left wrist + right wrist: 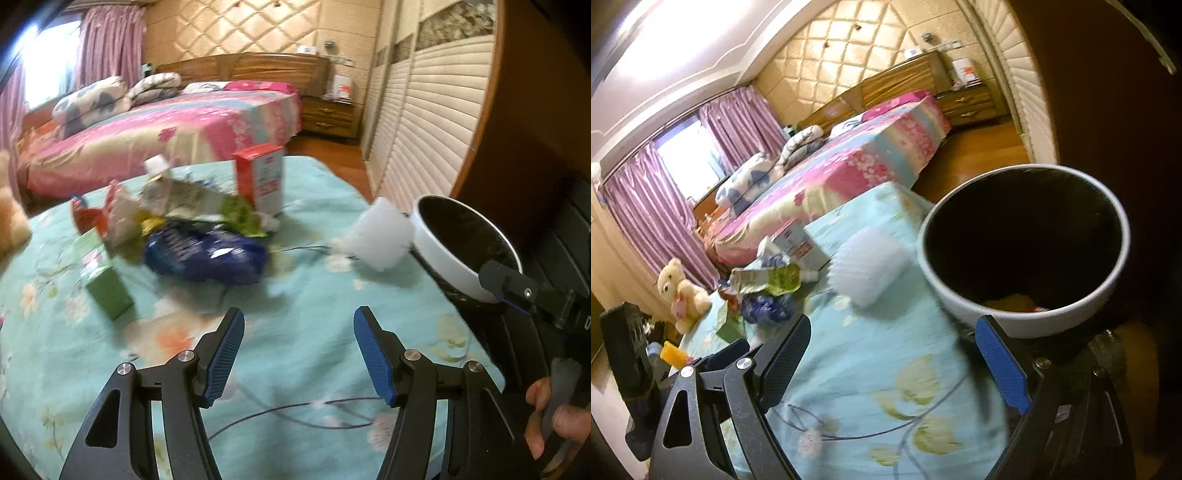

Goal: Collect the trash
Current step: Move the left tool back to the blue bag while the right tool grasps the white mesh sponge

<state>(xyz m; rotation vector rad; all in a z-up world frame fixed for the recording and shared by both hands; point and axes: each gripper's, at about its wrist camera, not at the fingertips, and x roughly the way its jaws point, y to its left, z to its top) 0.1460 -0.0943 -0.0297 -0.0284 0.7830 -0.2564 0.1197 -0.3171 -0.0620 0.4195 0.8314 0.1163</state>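
Observation:
A heap of trash lies on the table with the teal flowered cloth (295, 295): a dark blue bag (207, 254), a red and white carton (262, 177) standing upright, a green box (107, 284), crumpled wrappers (184, 199). A white foam net (380, 236) lies by a white bin (454, 258) with a black liner at the table's right edge. My left gripper (299, 354) is open and empty, above the cloth in front of the heap. My right gripper (890, 365) is open and empty, just before the bin (1027, 251) and the foam net (868, 266). Some trash shows at the bin's bottom.
A thin black cable (288, 410) lies across the cloth near the left gripper. A teddy bear (683, 291) sits at the table's far left. A bed with pink bedding (177, 129) stands behind the table, a louvered wardrobe (436, 110) on the right.

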